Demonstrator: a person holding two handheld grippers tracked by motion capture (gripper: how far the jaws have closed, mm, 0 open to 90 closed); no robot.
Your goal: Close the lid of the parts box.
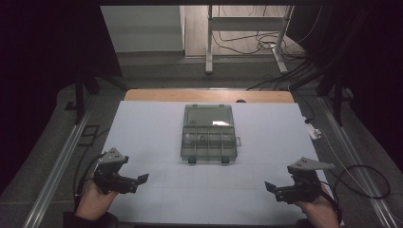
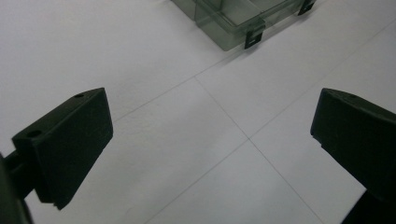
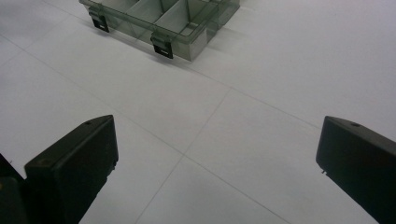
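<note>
Between both open grippers, a translucent, rectangular plastic organizer box (image 1: pixel 209 132).

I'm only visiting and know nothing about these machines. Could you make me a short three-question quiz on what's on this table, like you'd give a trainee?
1. True or false: the smoky-grey clear plastic compartment box has its lid folded open.
2. Which gripper holds something right now? A) the left gripper B) the right gripper C) neither
3. Fill in the blank: the box's two black latches are on the side that faces ____ the person.

Key
1. True: in the high view the lid lies flat beyond the divided tray.
2. C: each gripper view shows its black jaws spread wide, with bare white table between them.
3. Toward.
</note>
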